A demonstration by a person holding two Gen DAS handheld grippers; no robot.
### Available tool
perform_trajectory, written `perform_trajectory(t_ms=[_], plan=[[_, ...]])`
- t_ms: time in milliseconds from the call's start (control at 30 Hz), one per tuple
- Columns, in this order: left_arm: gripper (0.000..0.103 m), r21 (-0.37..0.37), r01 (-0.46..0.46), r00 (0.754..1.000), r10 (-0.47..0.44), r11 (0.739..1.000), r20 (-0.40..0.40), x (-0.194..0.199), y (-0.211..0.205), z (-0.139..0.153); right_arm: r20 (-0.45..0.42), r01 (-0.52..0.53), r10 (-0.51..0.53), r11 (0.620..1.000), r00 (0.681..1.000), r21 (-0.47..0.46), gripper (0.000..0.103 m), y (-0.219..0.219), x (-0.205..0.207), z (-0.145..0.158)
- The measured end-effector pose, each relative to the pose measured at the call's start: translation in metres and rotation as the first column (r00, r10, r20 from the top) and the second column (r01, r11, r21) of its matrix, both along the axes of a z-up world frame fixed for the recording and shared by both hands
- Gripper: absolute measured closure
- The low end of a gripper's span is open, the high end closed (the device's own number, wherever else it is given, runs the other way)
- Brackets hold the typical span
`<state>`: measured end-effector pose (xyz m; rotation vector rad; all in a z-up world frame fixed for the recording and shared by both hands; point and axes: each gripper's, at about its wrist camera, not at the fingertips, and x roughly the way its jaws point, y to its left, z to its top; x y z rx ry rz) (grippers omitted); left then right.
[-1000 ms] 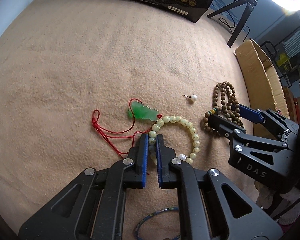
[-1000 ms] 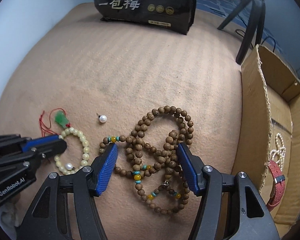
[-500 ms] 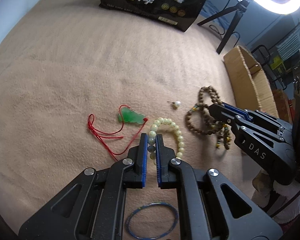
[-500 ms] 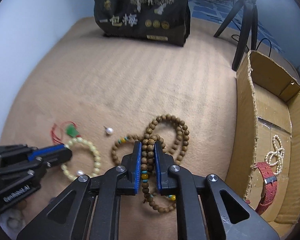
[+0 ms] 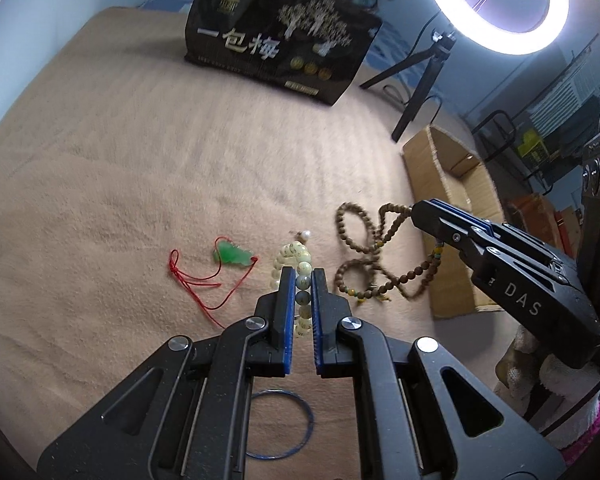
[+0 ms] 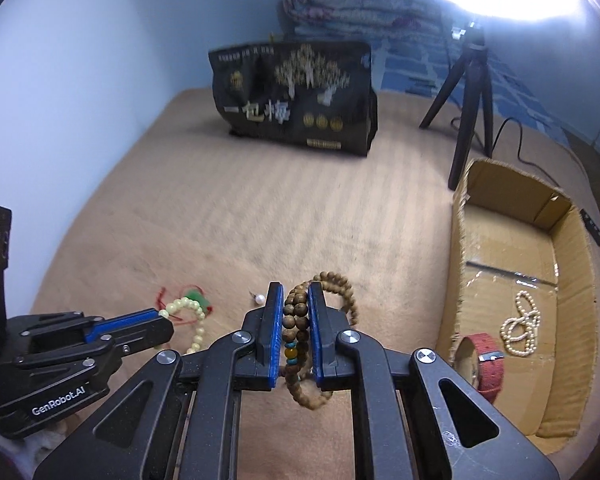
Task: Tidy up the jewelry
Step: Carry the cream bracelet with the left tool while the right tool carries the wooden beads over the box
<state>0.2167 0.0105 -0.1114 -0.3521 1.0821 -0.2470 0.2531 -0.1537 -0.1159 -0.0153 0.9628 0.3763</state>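
Note:
My left gripper (image 5: 303, 276) is shut on a pale yellow bead bracelet (image 5: 302, 296) and holds it above the tan blanket. My right gripper (image 6: 296, 300) is shut on a long brown wooden bead necklace (image 6: 296, 320), lifted, its loops hanging; it also shows in the left wrist view (image 5: 380, 256). A green jade pendant (image 5: 232, 255) on a red cord lies left of the bracelet. A small pearl stud (image 5: 306, 235) lies behind it. The cardboard box (image 6: 512, 264) at the right holds a pearl strand (image 6: 520, 324) and a red watch (image 6: 486, 360).
A thin blue bangle (image 5: 278, 424) lies on the blanket under my left gripper. A black printed bag (image 6: 296, 100) stands at the back. A tripod (image 6: 470, 100) with a ring light (image 5: 504, 4) stands behind the box.
The right gripper closed on the wooden bead necklace and lifted it. The left gripper, shut on the yellow bracelet, rose with it. Both views now look higher across the blanket.

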Motion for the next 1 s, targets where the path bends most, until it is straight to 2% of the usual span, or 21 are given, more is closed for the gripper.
perform_trajectory(t_ms=[367, 633, 1000], plan=[[0.098, -0.044, 0.014, 0.998, -0.012, 0.999, 0.059, -0.012, -0.008, 0.031, 0.11, 0.018, -0.022, 0.999, 0.994, 0.038, 0.092, -0.016, -0.02, 0.054], [0.098, -0.056, 0.034, 0.994, -0.028, 0.998, 0.109, -0.019, -0.018, 0.052, 0.219, 0.026, -0.042, 0.997, 0.975, 0.079, 0.092, -0.032, -0.048, 0.104], [0.098, -0.072, 0.085, 0.985, -0.072, 0.994, 0.159, -0.024, -0.05, 0.073, 0.307, 0.106, -0.138, 0.987, 0.942, 0.118, 0.092, -0.08, -0.07, 0.139]])
